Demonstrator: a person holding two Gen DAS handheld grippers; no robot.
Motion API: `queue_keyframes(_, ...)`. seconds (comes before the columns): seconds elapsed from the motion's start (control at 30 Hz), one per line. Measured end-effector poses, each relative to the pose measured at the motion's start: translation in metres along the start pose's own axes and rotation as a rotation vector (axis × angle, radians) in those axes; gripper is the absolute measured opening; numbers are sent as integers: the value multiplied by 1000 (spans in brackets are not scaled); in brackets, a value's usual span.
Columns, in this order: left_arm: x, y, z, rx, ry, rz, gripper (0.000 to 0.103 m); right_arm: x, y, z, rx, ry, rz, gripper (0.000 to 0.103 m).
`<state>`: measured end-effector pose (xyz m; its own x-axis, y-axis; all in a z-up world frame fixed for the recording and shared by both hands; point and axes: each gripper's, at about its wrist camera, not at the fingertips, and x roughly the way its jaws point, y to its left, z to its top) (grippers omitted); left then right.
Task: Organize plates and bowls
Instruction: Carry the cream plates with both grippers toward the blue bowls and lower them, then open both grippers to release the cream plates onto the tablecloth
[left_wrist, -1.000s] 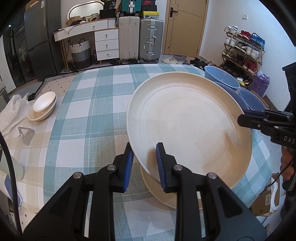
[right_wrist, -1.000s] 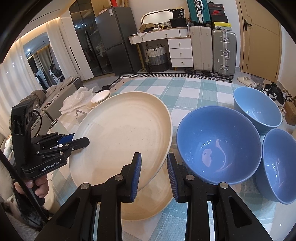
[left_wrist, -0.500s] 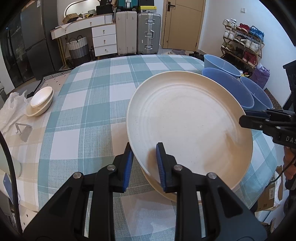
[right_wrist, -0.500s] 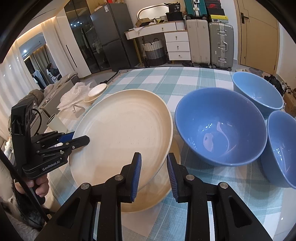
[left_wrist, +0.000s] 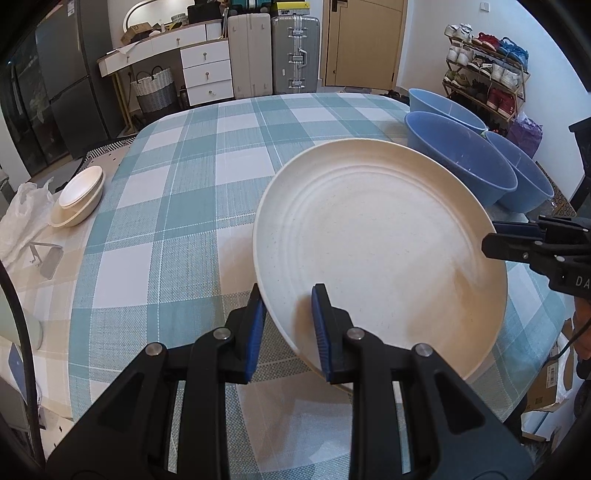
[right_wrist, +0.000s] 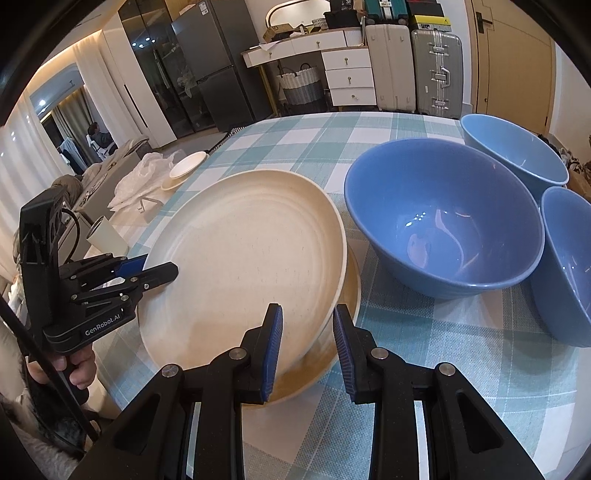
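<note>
Only the right wrist view shows the second cream plate (right_wrist: 332, 354) lying flat on the checked tablecloth (right_wrist: 424, 369) beneath the raised cream plate (right_wrist: 243, 266); in the left wrist view the raised plate (left_wrist: 376, 254) covers nearly all of it. The right wrist view also looks into the three blue bowls: the nearest bowl (right_wrist: 443, 218) stands just beside the plates, with a second bowl (right_wrist: 513, 147) behind it and a third (right_wrist: 569, 266) to its right. The left wrist view sees the same bowls only from the side, past the plate's far rim, the nearest bowl (left_wrist: 458, 162) among them. It shows more clearly the small stack of cream dishes (left_wrist: 79, 195) well apart at the table's left edge, next to a white plastic bag (left_wrist: 22, 218).

The raised plate is tilted, its left rim higher than its right. The left gripper (left_wrist: 288, 328) has its blue-padded fingers on either side of that rim, clamped on it. The right gripper (right_wrist: 306, 350) straddles the opposite, lower rim, one finger over the plate's face and one outside; whether its pads press the plate cannot be told. Each gripper appears in the other's view at the plate's far edge.
</note>
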<state>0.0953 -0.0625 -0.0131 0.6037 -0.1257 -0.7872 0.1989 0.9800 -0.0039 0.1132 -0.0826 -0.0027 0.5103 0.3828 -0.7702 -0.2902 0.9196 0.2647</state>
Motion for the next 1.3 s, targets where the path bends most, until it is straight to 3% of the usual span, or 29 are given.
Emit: queue_keyframes(1.3,21,-20,-13,90,57,54,31,16,9,-16,-36,38,-91,31)
